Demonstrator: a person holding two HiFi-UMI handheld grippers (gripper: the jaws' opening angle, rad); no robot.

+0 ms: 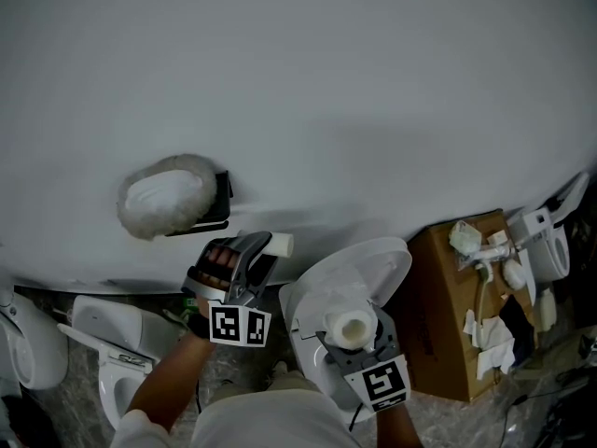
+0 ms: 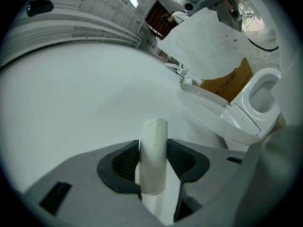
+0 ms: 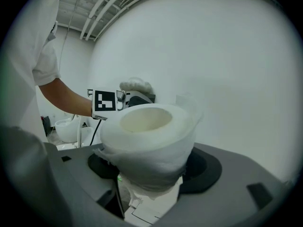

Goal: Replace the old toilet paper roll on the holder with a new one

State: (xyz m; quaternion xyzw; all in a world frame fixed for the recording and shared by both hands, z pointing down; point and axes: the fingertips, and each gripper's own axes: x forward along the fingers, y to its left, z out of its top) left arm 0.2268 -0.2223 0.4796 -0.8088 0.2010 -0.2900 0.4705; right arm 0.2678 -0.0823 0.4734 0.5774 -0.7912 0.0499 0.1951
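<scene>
White wall, swap seemingly midway: left gripper (image 1: pixel 264 249) clamps a slim white tube (image 1: pixel 283 245), right gripper (image 1: pixel 351 340) grips a toilet paper roll (image 1: pixel 348 324); fitting onto the left-frame holder (image 1: pixel 217 203) remains.

Head camera looks steeply down a white wall (image 1: pixel 326 82), with the left gripper (image 1: pixel 268 248) near at 7 o'clock and the right gripper (image 1: pixel 351 330) at 5. Each gripper camera sits close behind its own jaws. The left one faces along the wall, with a cardboard box (image 2: pixel 222 86) at 3 o'clock. The right one faces the wall and catches the left gripper at 9 o'clock.
</scene>
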